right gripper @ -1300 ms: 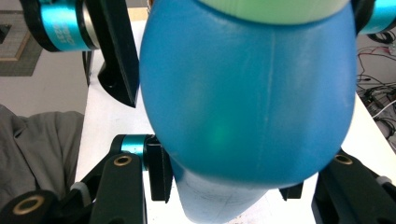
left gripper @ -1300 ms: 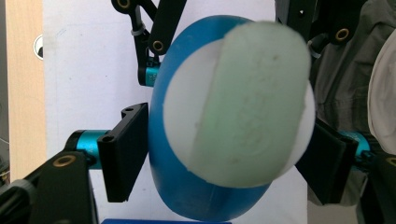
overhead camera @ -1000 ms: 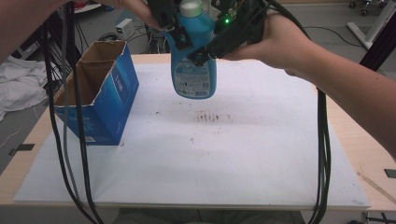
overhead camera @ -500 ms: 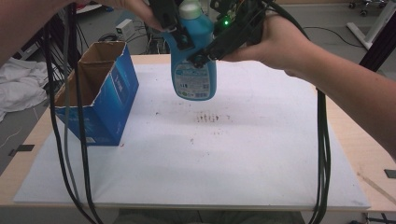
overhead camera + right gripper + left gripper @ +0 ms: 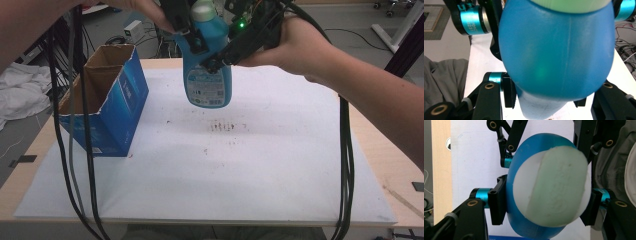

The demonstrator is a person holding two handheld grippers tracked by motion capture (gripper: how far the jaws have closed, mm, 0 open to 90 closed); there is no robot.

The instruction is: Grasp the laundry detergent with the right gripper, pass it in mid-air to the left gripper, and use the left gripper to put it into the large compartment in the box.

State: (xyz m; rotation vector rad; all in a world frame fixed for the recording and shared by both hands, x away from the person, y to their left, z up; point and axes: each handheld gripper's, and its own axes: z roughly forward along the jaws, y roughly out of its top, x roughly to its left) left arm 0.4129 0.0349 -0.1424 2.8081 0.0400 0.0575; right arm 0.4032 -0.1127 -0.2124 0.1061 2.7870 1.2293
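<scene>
A blue bottle (image 5: 207, 82) with a pale green cap (image 5: 554, 187) hangs upright above the white table board. My left gripper (image 5: 192, 37) comes in from the upper left. Its jaws have just been closing with the bottle between them, and in the left gripper view its pads (image 5: 497, 203) press the bottle's shoulder just under the cap. My right gripper (image 5: 222, 55) reaches in from the right and is shut on the bottle's upper body (image 5: 556, 50). Its black fingers (image 5: 507, 91) hug both sides.
An open blue cardboard box (image 5: 107, 107) stands on the left of the white board (image 5: 250, 175). Black cables hang down at the left (image 5: 75, 150) and at the right (image 5: 345, 165). The board carries a few dark smudges (image 5: 227, 126) under the bottle.
The left gripper's jaws have drawn in against the bottle near its cap. The bottle and both hands stay where they were.
</scene>
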